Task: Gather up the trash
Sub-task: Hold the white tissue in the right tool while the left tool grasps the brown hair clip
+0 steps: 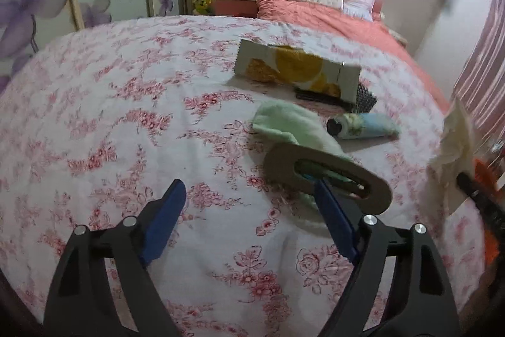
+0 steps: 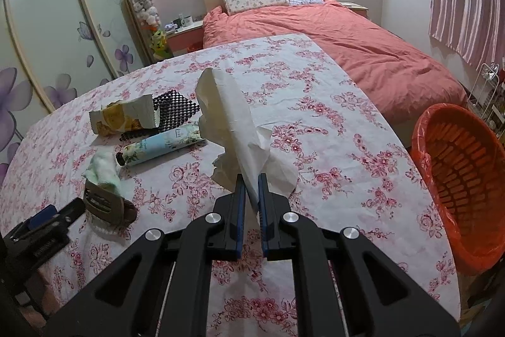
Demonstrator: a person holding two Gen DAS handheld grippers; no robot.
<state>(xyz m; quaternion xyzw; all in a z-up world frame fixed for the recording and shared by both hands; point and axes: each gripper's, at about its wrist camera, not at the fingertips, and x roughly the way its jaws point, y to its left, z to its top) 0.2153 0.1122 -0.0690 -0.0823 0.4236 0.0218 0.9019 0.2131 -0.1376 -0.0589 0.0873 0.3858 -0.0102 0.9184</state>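
My right gripper (image 2: 251, 177) is shut on a crumpled white tissue (image 2: 233, 116), which stands up above the floral tablecloth (image 2: 315, 131). The same tissue (image 1: 454, 141) shows at the right edge of the left wrist view. A torn snack wrapper (image 1: 296, 70) with yellow print lies further back on the table. My left gripper (image 1: 249, 183) is open over the cloth with nothing between its pads. Its right finger (image 1: 331, 210) overlaps a brown oval piece (image 1: 328, 179) lying on a pale green cloth (image 1: 284, 122); I cannot tell whether they touch.
An orange basket (image 2: 464, 179) lined with a red bag stands off the table's right edge. A floral tube (image 2: 161, 144) and a black dotted mat (image 2: 173, 109) lie by the wrapper (image 2: 123, 116). A bed (image 2: 363, 52) is behind, wardrobe doors (image 2: 47, 37) at left.
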